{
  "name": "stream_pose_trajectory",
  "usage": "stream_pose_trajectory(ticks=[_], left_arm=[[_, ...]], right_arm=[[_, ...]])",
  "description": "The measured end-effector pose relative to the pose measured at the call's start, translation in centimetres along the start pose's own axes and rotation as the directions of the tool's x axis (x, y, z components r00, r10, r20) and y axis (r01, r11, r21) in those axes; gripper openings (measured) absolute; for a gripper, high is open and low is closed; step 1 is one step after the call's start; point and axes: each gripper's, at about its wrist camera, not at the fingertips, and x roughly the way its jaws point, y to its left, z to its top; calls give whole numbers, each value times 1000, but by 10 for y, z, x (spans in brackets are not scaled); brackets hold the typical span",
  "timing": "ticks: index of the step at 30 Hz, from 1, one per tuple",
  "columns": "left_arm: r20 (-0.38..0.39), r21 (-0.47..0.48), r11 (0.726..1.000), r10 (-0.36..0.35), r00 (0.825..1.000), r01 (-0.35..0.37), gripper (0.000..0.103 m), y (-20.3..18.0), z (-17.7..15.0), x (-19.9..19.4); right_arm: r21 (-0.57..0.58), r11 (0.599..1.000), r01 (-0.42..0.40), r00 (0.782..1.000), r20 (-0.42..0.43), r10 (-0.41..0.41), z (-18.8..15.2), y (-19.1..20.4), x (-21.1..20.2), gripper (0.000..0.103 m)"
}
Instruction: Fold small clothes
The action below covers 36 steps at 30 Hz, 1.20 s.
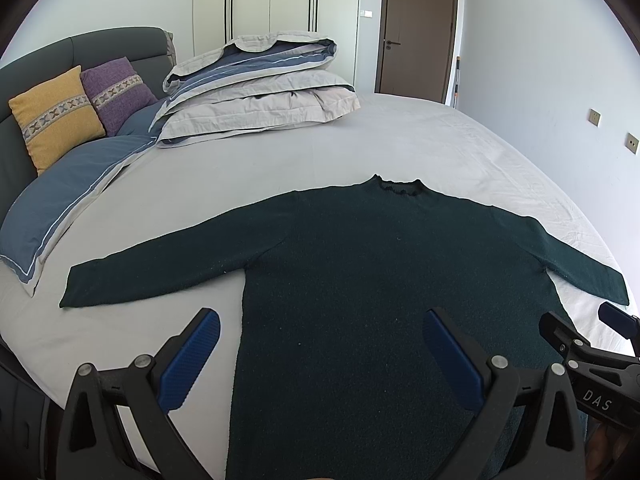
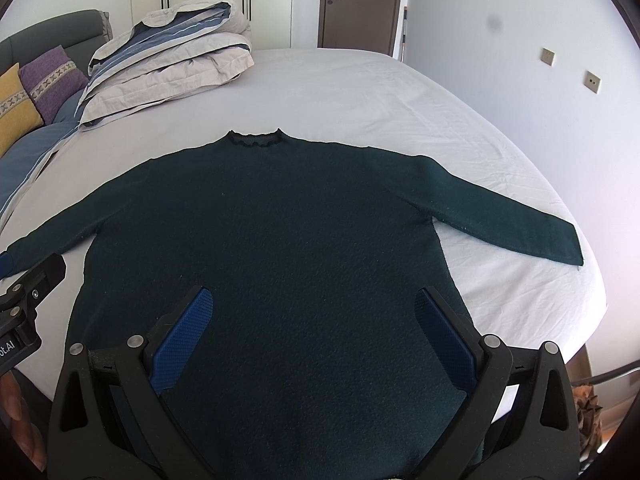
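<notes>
here the dark green sweater [image 1: 360, 280] lies flat on the bed [image 1: 400, 144], sleeves spread, collar toward the folded duvet [image 1: 256, 88]. the left gripper [image 1: 320, 352] hovers over the sweater's left hem side, jaws spread wide, holding nothing. the right gripper [image 2: 312, 328] hangs over the sweater's lower body, likewise released and empty.

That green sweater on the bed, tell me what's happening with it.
A person holds a gripper in each hand over the dark green sweater, which lies flat on the bed with both sleeves spread out. The left gripper and right gripper are both open above its lower body, holding nothing. No fold has been made.
</notes>
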Motion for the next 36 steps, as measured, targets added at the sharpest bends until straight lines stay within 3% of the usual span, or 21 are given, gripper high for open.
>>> stream_pose_trajectory(ticks=[26,31,36], left_arm=[[-25,-12,1000,11,1000,-11,103,4,-8,7],[-32,-22,1000,-13,999,12,103,6,-15,16],[-96,-30,998,-65,993,62,103,5,-19,34]], right_arm=[[22,1000,-20,1000,-1,20,2,-6,4,103],[154,986,-68,997,32,64,6,-60,12,103],[426,900,-90,995,80,61,1,-190,37,103]])
